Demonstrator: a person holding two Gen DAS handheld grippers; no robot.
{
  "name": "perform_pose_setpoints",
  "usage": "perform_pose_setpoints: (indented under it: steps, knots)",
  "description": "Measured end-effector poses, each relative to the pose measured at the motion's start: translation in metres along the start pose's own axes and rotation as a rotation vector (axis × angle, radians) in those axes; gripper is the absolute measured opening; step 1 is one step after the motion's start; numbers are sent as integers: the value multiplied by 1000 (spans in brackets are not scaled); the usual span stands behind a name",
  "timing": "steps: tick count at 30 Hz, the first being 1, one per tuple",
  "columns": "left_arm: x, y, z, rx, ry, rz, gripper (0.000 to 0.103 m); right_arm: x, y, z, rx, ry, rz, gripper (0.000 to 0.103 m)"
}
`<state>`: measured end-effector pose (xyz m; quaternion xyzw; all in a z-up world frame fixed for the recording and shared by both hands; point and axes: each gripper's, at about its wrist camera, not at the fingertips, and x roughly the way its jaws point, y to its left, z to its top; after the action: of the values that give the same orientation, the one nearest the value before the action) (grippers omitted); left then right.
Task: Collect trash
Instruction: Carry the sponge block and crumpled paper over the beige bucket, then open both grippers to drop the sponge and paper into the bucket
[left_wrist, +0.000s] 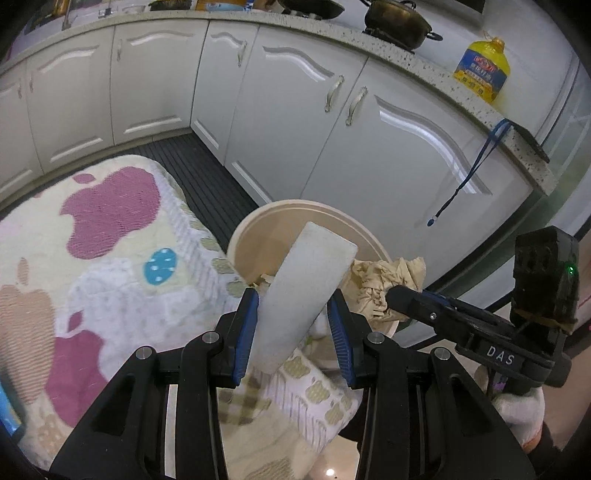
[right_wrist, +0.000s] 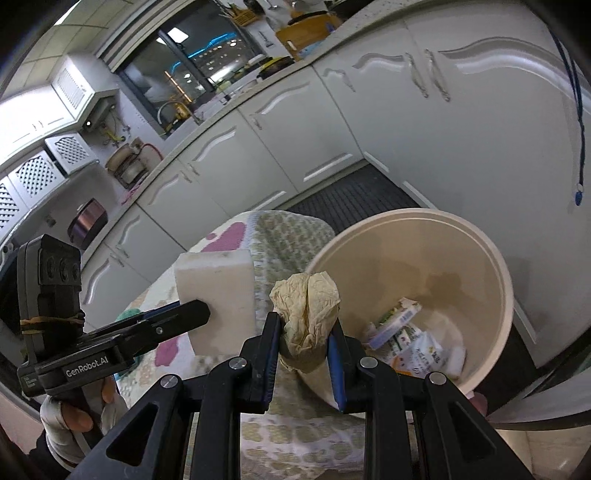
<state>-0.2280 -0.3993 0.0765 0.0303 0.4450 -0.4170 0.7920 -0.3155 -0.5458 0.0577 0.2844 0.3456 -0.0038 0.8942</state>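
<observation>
My left gripper (left_wrist: 291, 301) is shut on a white foam block (left_wrist: 306, 288) that sticks up and tilts right over the near rim of the beige bin (left_wrist: 258, 225). To its right, my right gripper (left_wrist: 393, 295) clamps a crumpled beige paper wad (left_wrist: 380, 278). In the right wrist view, that gripper (right_wrist: 303, 322) holds the paper wad (right_wrist: 306, 306) just left of the bin's rim (right_wrist: 491, 258). Several printed packets (right_wrist: 406, 332) lie at the bin's bottom. The left gripper (right_wrist: 201, 311) holds the foam block (right_wrist: 218, 295) further left.
A pink, blue and cream patterned cloth (left_wrist: 92, 258) covers a surface beside the bin. White cabinets (left_wrist: 295, 110) run behind, with a dark slatted mat (left_wrist: 207, 173) at their foot. A blue lanyard (left_wrist: 469, 173) hangs off the counter, near a yellow oil bottle (left_wrist: 482, 70).
</observation>
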Motion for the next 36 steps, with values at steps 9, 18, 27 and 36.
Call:
perform_pose_setpoints:
  steps: [9, 18, 27, 36]
  knots:
    - [26, -8, 6, -3, 34, -21, 36, 7, -20, 0, 45, 16, -42, 23]
    - [40, -8, 9, -23, 58, -41, 37, 27, -34, 5, 62, 71, -122, 37]
    - [40, -2, 9, -38, 58, -33, 54, 25, -32, 0, 66, 71, -115, 41]
    - [29, -2, 4, -29, 45, -29, 55, 18, -31, -2, 70, 60, -103, 44]
